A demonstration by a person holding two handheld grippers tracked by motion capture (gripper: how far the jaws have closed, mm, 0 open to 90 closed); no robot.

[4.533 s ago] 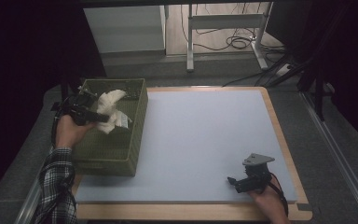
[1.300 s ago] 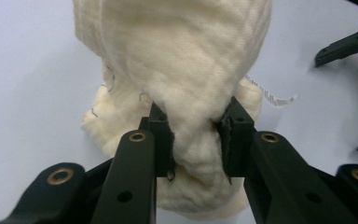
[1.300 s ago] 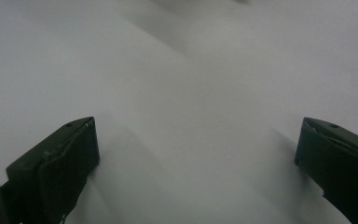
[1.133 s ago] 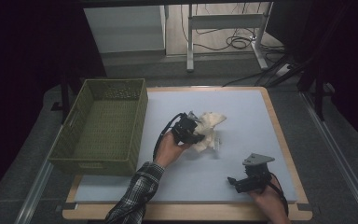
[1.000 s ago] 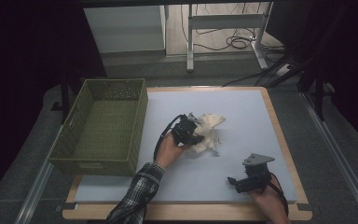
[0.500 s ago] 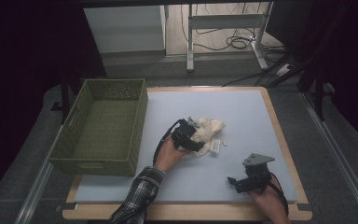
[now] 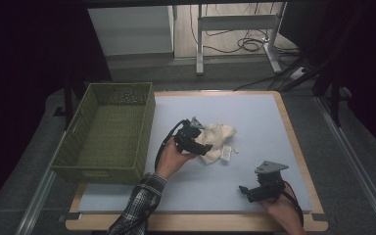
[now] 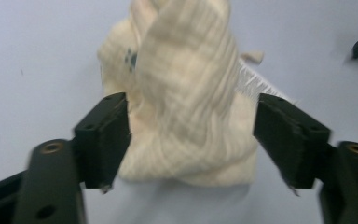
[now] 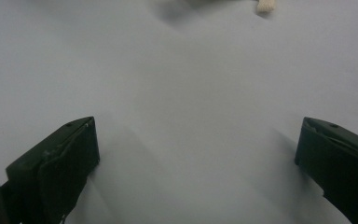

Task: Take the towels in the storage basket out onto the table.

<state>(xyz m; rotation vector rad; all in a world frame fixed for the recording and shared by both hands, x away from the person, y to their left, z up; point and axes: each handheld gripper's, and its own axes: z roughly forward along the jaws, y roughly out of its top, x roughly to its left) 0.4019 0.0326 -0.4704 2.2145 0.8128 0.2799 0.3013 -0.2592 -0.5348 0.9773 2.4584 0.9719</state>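
A wood-edged table (image 7: pixel 293 147) topped with a pale blue-grey mat (image 7: pixel 254 117); a green woven basket (image 7: pixel 108 132) sits on its left side; a crumpled cream cloth (image 7: pixel 216 139) lies near the middle, apart from the basket.

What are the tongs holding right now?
Nothing. The left tongs have just opened around the cream cloth, which lies on the table; the right tongs are open.

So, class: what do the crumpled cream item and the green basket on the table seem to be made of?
Cream cloth: soft woven fabric, probably cotton, matte; it bunches into folds and carries a sewn-in white label. Green basket: woven wicker or plastic strands, hard to tell which; the walls show a regular weave with small gaps, and the finish is dull.
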